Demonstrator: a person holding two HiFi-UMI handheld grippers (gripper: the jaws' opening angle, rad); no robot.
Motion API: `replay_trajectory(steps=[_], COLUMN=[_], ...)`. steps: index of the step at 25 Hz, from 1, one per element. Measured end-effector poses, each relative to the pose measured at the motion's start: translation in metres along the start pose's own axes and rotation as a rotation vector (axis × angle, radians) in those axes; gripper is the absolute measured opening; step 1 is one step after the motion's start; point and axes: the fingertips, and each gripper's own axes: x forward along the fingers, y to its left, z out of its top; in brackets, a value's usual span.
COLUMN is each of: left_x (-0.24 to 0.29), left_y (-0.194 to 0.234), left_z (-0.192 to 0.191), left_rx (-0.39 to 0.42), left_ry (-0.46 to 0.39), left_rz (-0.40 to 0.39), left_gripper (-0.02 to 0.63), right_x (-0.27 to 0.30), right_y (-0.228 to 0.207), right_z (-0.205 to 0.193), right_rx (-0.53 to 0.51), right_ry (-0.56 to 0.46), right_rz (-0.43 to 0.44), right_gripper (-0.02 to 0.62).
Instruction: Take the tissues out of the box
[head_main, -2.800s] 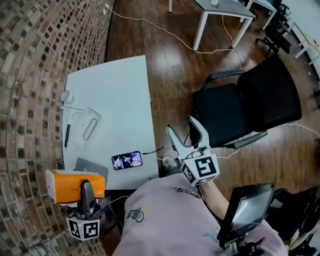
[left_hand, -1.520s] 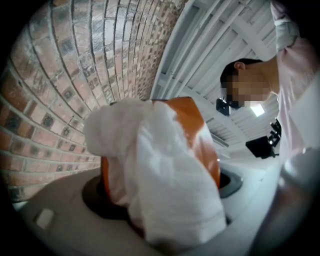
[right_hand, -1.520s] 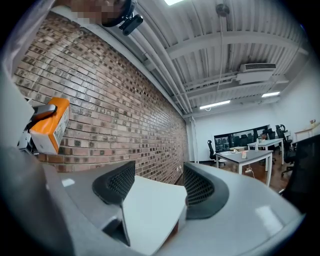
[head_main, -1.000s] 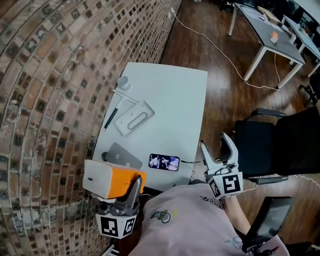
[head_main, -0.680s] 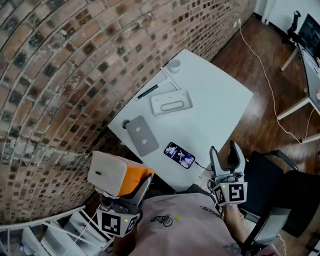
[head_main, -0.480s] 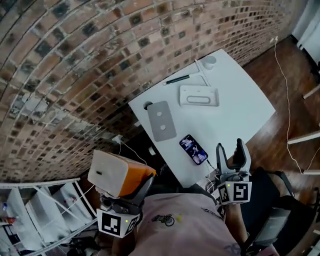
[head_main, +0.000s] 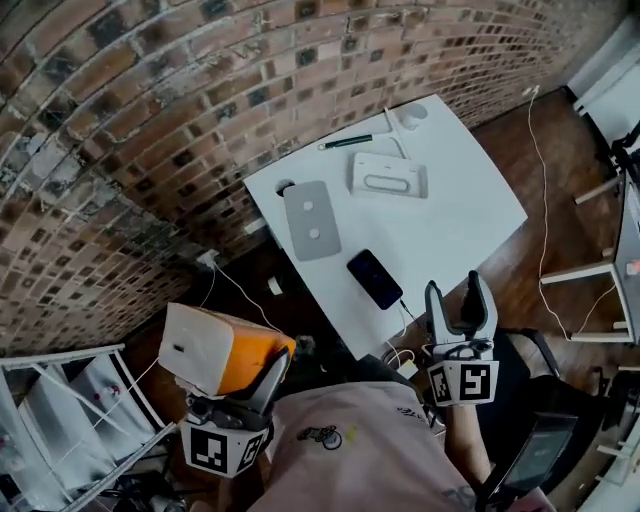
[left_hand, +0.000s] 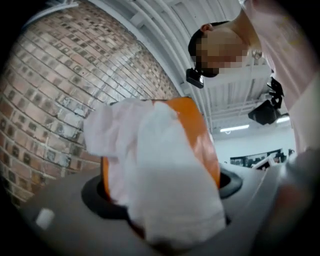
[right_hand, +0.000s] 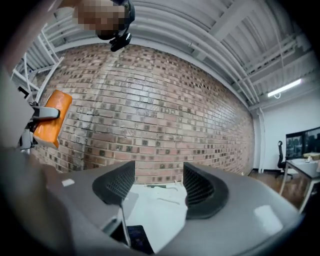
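- Left gripper (head_main: 243, 385): lowest in the head view, beside the person's pink shirt (head_main: 350, 450). Its fingers (head_main: 271, 373) are clamped on the tissue box.
- Tissue box (head_main: 210, 345): orange and white, held clear of the worktop, out past its near-left edge and over the dark floor by the wall. The left gripper view shows a white tissue (left_hand: 165, 185) bulging from the box toward the camera.
- Right gripper (head_main: 455, 305): fingers (head_main: 434, 310) spread, nothing between them, just off the worktop's near corner.
- Worktop (head_main: 460, 200): white and square.
- Phone (head_main: 375, 279): dark screen, near that corner, with a cable at its end.
- Grey flat slab (head_main: 307, 220): beyond the phone.
- White tray (head_main: 388, 177): further back.
- Pen (head_main: 345, 143): beside the far edge.
- Brick wall (head_main: 150, 120): behind the worktop.
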Motion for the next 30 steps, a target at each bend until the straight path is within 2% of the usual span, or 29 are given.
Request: replay_trajectory(steps=[3,5,9,12,16,20,23,26,30], left_x=[0.006,0.019,0.05,0.078,0.105,0.11,0.096,0.08,0.05], left_y=[-0.009,-0.021,-0.058,-0.089,-0.127,-0.159,-0.161,-0.151,-0.144], left_z=[-0.009,-0.009,0.003,0.002,-0.001,0.0,-0.008,-0.014,-0.026], left_rx=[-0.096,-0.127,-0.093,-0.048,0.043,0.128,0.131,0.123,0.093], left_ry=[0.003,-0.004,-0.029,-0.027,-0.02,0.018,0.063,0.094,0.089], left_rz=[-0.099,-0.15,-0.201,-0.187,-0.065,0.051,0.163,0.255,0.388], left_gripper=[0.476,0.476,0.477,0.477,0.477,0.478,0.479,0.479,0.479], right_x=[-0.032,-0.049,-0.058,-0.041,-0.008,0.024,0.045,0.061,0.089], right_y=[-0.015,-0.033,-0.075,-0.109,-0.153,-0.183,-0.184,-0.173,-0.142], right_z=[0.003,0.003,-0.005,-0.015,-0.033,-0.043,-0.05,-0.048,-0.034], right_rx=[-0.056,-0.066,-0.047,-0.026,0.011,0.084,0.094,0.108,0.07], right_ry=[0.014,0.018,0.014,-0.003,-0.01,-0.009,-0.006,-0.008,-0.047], right_rz=[-0.073,-0.117,-0.142,-0.106,0.031,0.154,0.236,0.273,0.368], right_gripper=[0.293,0.293,0.292,0.292,0.292,0.291,0.291,0.291,0.291])
